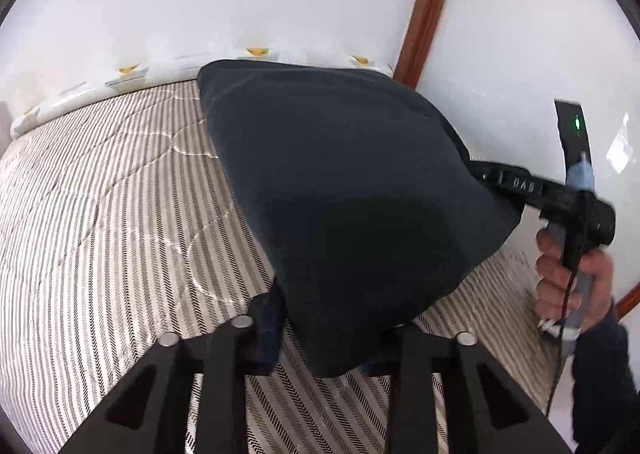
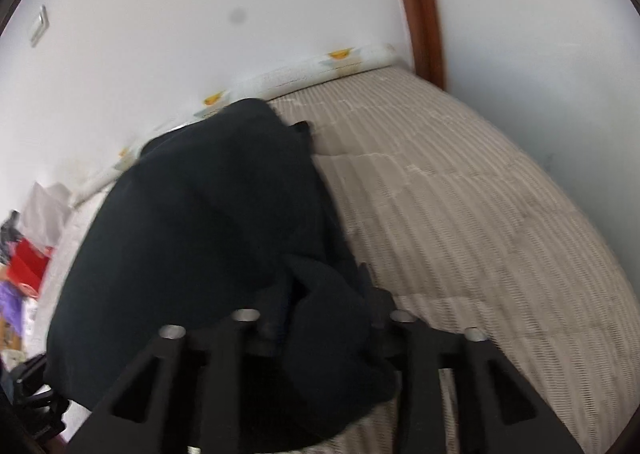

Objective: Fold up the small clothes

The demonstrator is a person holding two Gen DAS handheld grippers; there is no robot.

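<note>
White walls [image 1: 200, 14] and a brown wooden door frame [image 1: 424, 10] stand behind a bed covered by a quilted bedspread [image 1: 112, 190] with fine grey and cream stripes and curved stitching. At the lower centre of the left wrist view, the left gripper [image 1: 320, 334] is clamped on a corner of the dark cloth [image 1: 340, 182], a soft, matte, navy-black piece held up off the bed and hanging in a broad, kite-like sheet. In the right wrist view, the right gripper [image 2: 324, 314] has bunched folds of the same cloth [image 2: 192, 230] between its black fingers; whether the pads press on it I cannot tell. A hand [image 1: 572, 278] at the right edge holds that gripper's handle. Along the bed's far edge lies a white rolled cover with yellow motifs [image 1: 256, 52]. At the left edge, red and purple things [image 2: 24, 274] sit blurred.
</note>
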